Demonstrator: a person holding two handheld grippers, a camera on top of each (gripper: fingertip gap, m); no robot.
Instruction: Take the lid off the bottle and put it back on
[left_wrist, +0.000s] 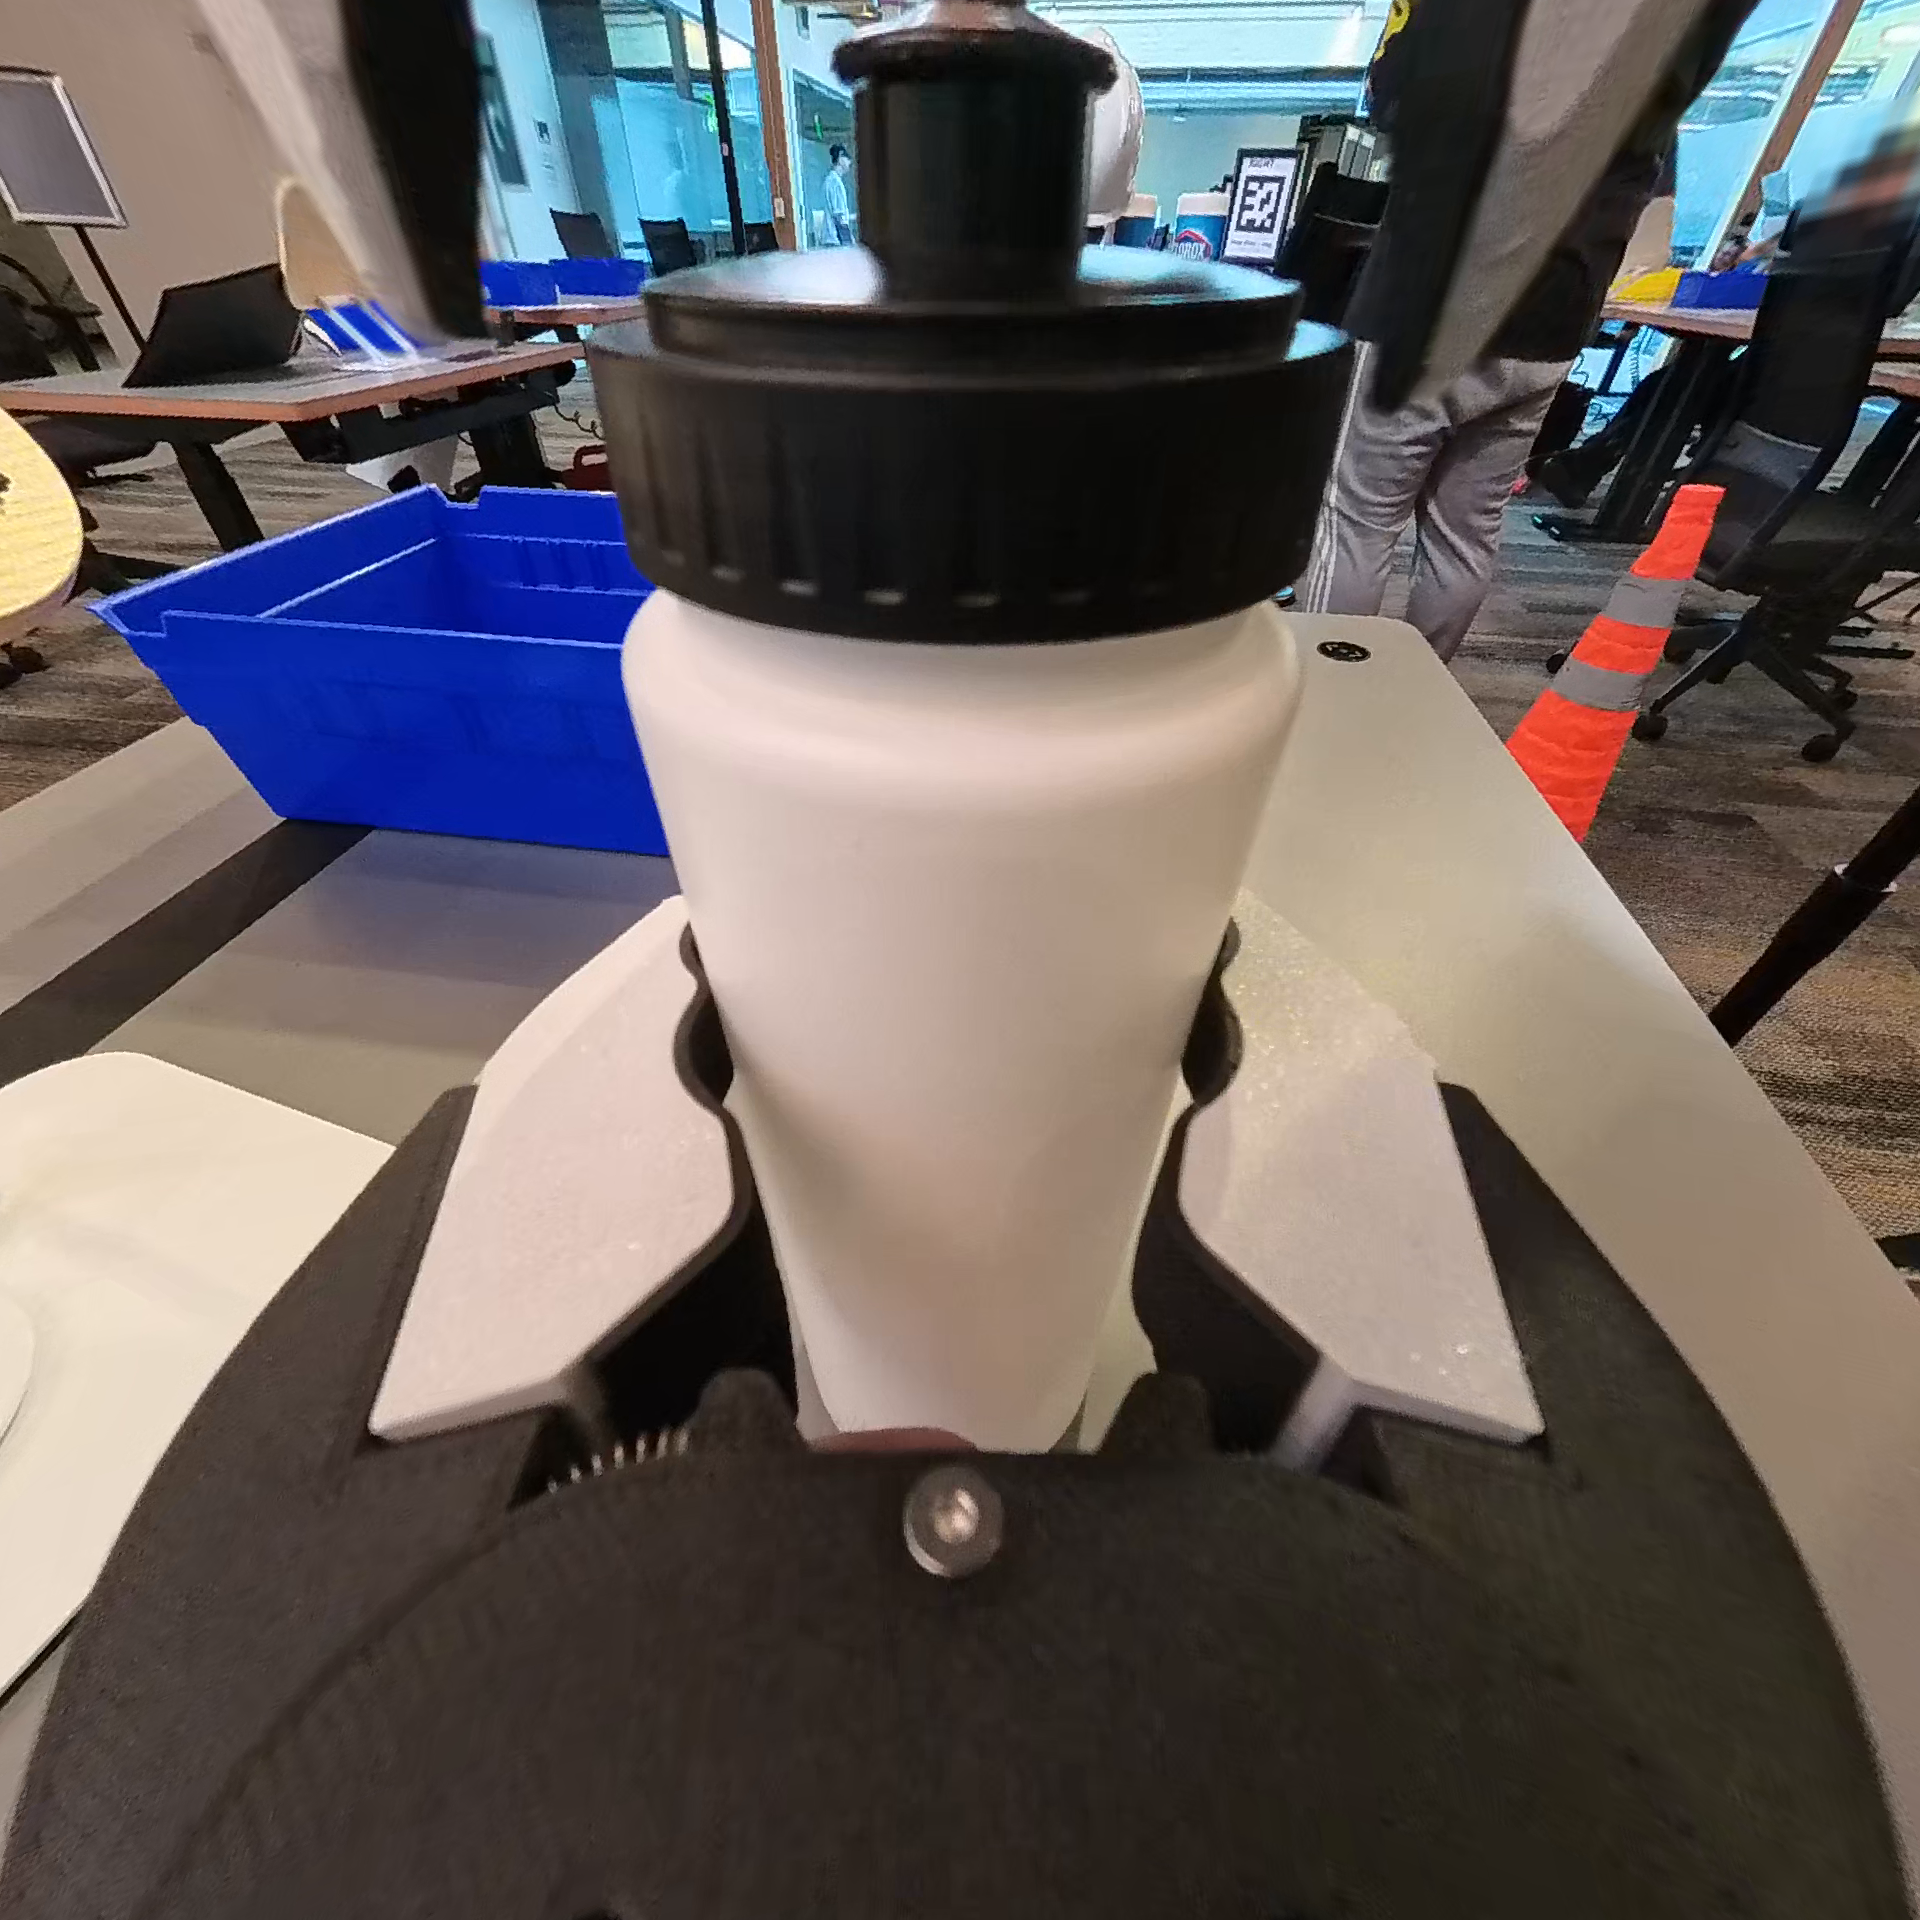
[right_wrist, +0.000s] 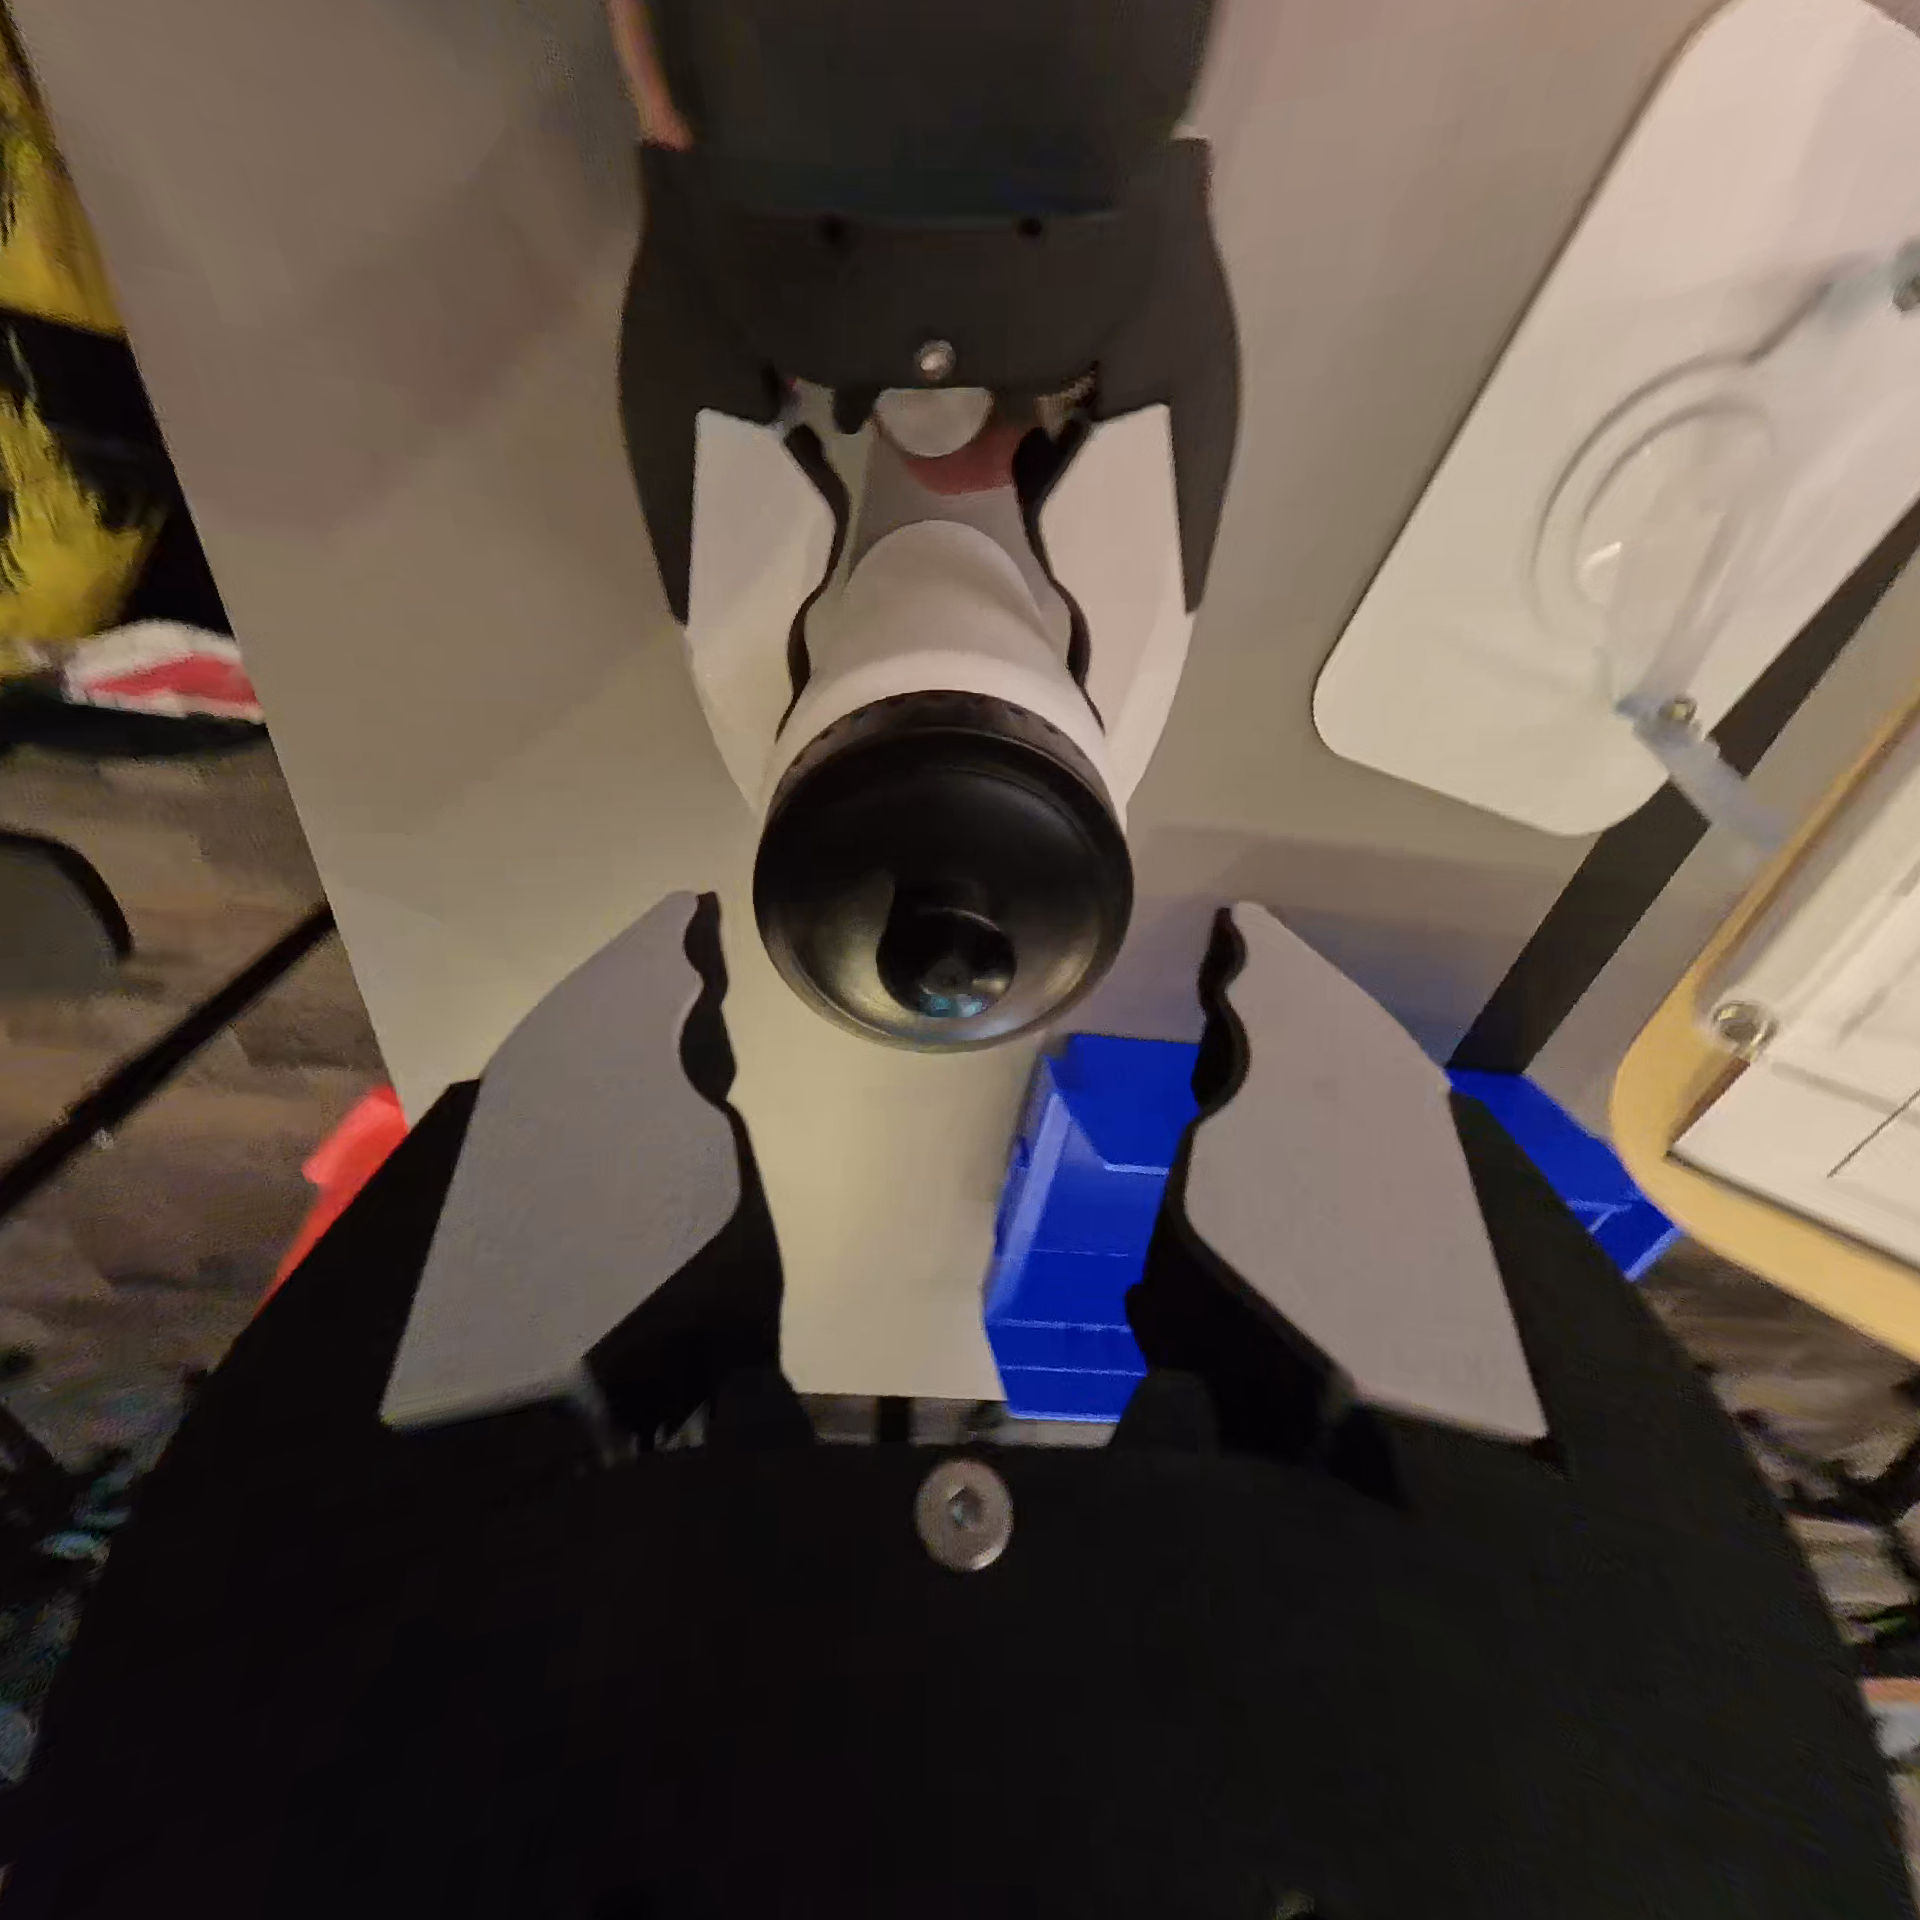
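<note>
A white bottle (left_wrist: 956, 935) with a black ribbed screw lid (left_wrist: 966, 468) and pull spout stands upright over the grey table (left_wrist: 1455, 935). My left gripper (left_wrist: 956, 997) is shut on the bottle's lower body. In the right wrist view, which looks straight down, the lid (right_wrist: 940, 873) sits on the bottle (right_wrist: 935, 613), held by the left gripper (right_wrist: 940, 644). My right gripper (right_wrist: 961, 925) is open, with one finger on each side of the lid and not touching it. Its fingers (left_wrist: 1455, 208) hang at the top of the left wrist view, flanking the spout.
A blue bin (left_wrist: 416, 665) stands on the table behind the bottle and shows in the right wrist view (right_wrist: 1081, 1226). A white tray (left_wrist: 156, 1247) lies to the left. An orange cone (left_wrist: 1621, 665) and a person's legs (left_wrist: 1434, 468) stand beyond the table's right edge.
</note>
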